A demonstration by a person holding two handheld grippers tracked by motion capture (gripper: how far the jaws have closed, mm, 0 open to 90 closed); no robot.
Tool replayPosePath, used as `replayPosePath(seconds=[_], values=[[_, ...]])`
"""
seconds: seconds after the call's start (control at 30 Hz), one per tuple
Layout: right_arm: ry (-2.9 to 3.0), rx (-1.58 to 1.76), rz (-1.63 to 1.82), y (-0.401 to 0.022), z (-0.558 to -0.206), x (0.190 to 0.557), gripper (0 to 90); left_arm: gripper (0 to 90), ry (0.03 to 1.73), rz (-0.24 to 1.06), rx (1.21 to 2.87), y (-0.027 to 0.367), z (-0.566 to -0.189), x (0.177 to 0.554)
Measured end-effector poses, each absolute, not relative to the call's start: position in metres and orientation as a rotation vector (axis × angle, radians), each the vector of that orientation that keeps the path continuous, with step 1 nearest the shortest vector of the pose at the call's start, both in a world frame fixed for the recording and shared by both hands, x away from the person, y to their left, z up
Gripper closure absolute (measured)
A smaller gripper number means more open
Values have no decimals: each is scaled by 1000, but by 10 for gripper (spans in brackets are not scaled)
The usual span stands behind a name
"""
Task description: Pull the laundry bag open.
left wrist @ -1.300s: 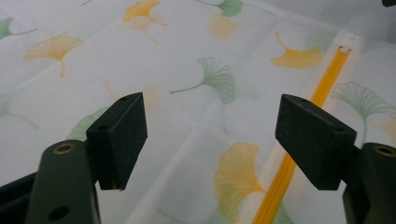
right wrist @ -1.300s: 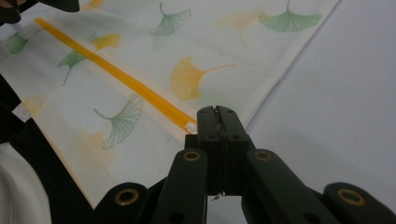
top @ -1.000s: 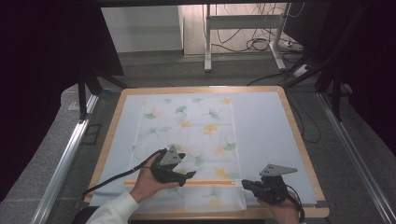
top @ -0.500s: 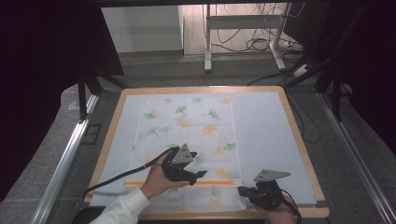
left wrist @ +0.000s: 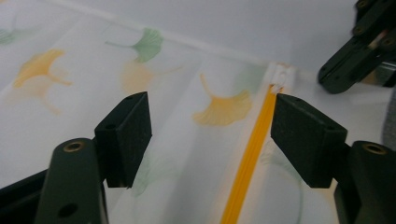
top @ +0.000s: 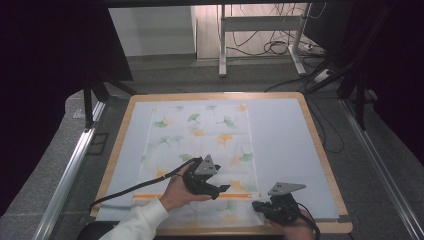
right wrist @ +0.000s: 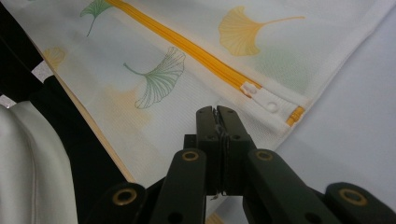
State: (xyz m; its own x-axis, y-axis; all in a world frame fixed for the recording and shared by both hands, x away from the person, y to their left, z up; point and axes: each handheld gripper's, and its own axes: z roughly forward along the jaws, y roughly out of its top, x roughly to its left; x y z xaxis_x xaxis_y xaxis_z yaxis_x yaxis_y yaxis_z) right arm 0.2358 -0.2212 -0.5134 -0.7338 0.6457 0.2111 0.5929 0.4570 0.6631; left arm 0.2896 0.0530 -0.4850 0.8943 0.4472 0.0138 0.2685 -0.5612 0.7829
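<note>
A white mesh bag printed with green and orange ginkgo leaves lies flat on the pale blue mat. An orange zipper runs across its near end. My left gripper hovers open over the bag, and its jaws straddle the zipper without touching it. Beyond them is the zipper's white end tab. My right gripper is shut at the bag's near right corner, its tips low over the fabric just short of the zipper pull. Whether it pinches fabric is hidden.
The mat lies on a wooden-rimmed table. A white sleeve and a black cable trail from the left hand. Metal rails flank the table, and cables lie on the floor beyond it.
My left gripper has moved right along the zipper, toward the right gripper. The right gripper has stayed at the bag's corner.
</note>
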Motion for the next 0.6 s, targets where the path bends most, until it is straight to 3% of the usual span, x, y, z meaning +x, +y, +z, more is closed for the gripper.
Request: replayPosePath(seconds=[0.6], values=[[2652, 1097, 1118, -222, -517, 234, 876, 301, 487, 193, 2203, 12, -486, 298]])
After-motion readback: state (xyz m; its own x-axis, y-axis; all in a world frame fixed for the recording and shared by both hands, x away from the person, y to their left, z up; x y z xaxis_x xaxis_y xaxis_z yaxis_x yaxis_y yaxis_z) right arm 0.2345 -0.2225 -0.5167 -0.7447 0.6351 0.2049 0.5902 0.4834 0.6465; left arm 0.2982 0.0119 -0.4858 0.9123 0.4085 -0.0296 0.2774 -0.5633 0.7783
